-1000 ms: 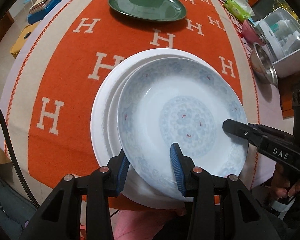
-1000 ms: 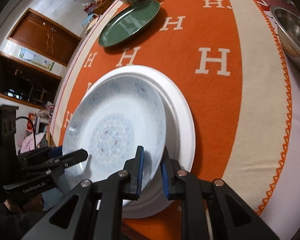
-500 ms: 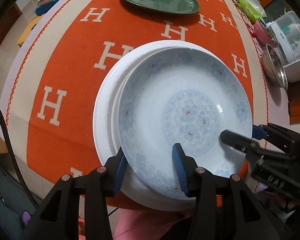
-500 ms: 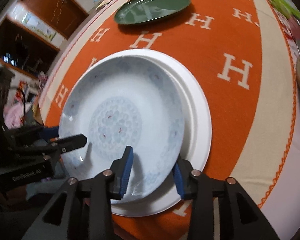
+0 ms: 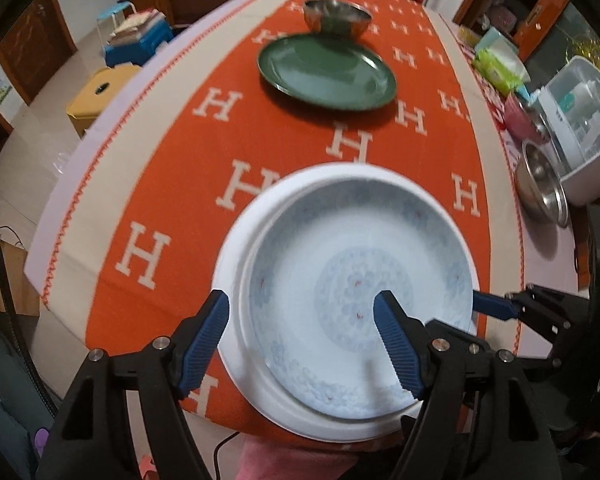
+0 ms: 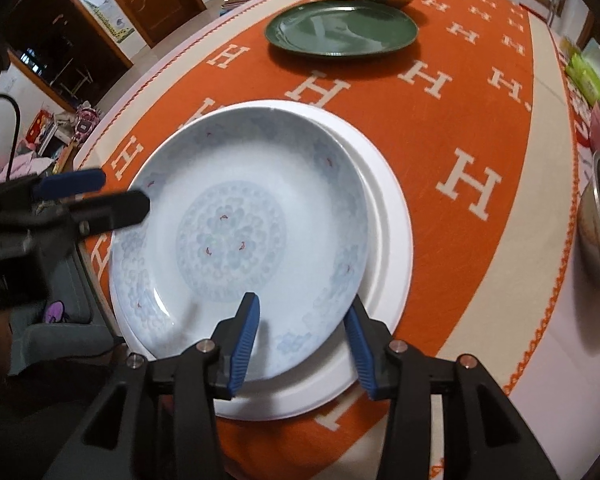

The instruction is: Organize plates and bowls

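Here, patterned plate (image 6: pixel 236 236) nested in white plate (image 6: pixel 384 216) at near edge of bench (image 5: pixel 112 184), first stacking step seemingly complete. Left gripper (image 5: pixel 302 338) opening wide astride both rims, right gripper (image 6: pixel 302 338) half-open astride patterned rim, neither pressing. Still unsorted farther back: green plate (image 5: pixel 326 74), steel bowl (image 5: pixel 336 16).

both wrist views look steeply down, close, sharing the patterned bowl (image 5: pixel 356 292) from opposite sides.

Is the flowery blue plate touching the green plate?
Apart. The right wrist view shows orange cloth lying between the flowery blue plate and the green plate.
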Available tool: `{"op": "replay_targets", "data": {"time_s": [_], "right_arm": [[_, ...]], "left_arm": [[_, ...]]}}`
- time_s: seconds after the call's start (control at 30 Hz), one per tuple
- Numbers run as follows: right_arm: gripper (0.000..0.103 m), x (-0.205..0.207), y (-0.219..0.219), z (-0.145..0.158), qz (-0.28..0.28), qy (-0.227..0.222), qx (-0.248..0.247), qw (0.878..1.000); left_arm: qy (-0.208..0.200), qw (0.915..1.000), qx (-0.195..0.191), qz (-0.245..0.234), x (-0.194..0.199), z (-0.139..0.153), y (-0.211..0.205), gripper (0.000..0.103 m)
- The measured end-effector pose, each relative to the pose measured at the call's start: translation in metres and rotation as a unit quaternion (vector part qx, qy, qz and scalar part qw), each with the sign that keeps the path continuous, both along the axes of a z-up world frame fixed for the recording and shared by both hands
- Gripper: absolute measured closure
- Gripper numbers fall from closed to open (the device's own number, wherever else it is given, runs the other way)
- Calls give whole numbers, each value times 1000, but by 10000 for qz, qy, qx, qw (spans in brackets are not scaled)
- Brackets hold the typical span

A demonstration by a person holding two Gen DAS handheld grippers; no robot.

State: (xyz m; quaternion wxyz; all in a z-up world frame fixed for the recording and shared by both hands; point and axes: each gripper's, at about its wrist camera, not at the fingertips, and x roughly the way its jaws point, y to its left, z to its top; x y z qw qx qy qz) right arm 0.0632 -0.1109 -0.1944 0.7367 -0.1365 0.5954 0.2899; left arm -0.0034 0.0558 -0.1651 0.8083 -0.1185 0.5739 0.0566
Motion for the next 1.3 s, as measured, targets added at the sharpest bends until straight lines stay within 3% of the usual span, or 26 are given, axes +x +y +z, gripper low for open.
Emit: {"op": "replay_targets", "data": {"time_s": [0.1, 0.23, 0.33, 0.47, 0.57, 0.8, 0.9, 1.1, 1.3], "right_arm": [[59, -7, -8, 10, 75, -206, 11, 9998], [57, -15, -14, 33, 176, -804, 254, 9963], [47, -22, -16, 51, 224, -1322, 448, 9900], [47, -21, -15, 68, 100, -1757, 806, 9811], [47, -22, -15, 78, -41, -2060, 912, 9743], [46, -14, -1, 91, -555, -2337, 1084, 9646], [46, -9, 6, 99, -872, -2428, 1158, 9592], [37, 5, 20, 107, -1661, -2463, 1498, 9430], [35, 15, 37, 110, -2411, -2493, 1621, 9238]], "left_arm": [[-147, 9998, 137, 62, 3, 11, 0, 29], [-329, 9989, 305, 141, 10, 28, 6, 29], [-523, 9974, 444, 227, 14, 42, 13, 29], [-788, 9946, 603, 302, 21, 62, 23, 28], [-922, 9941, 515, 268, 27, 74, 33, 28], [-1067, 9933, 437, -56, 45, 95, 62, 28], [-1050, 9923, 572, -319, 57, 105, 73, 28], [-1239, 9854, 821, -828, 81, 130, 96, 25], [-1353, 9781, 836, -1342, 111, 143, 119, 24]]}}
